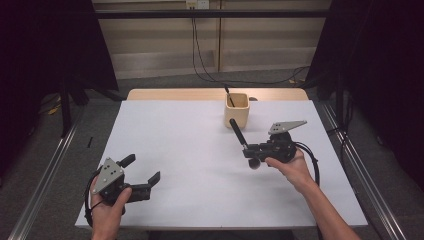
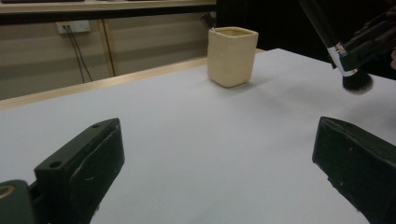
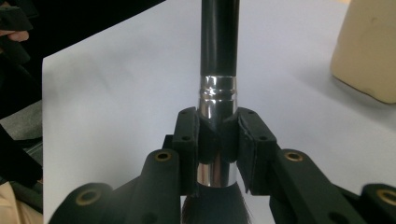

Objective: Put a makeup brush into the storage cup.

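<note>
Right hand-held gripper (image 1: pixel 248 150) is clamped on the brush (image 1: pixel 242 141), pads pinching the shiny silver ferrule, with the glossy black handle slanting up toward the far cup (image 1: pixel 236 109) and the dark soft bristles hanging just over the desk (image 1: pixel 190 150). Cup is cream, squarish with rounded corners, matte, with a dark stick in it, far right of centre. Left hand-held gripper (image 1: pixel 142 169) sits near-left, jaws wide apart, nothing between them. Desk is smooth white with a wood strip along the far edge and broad bare room in the middle; grey floor around it.
</note>
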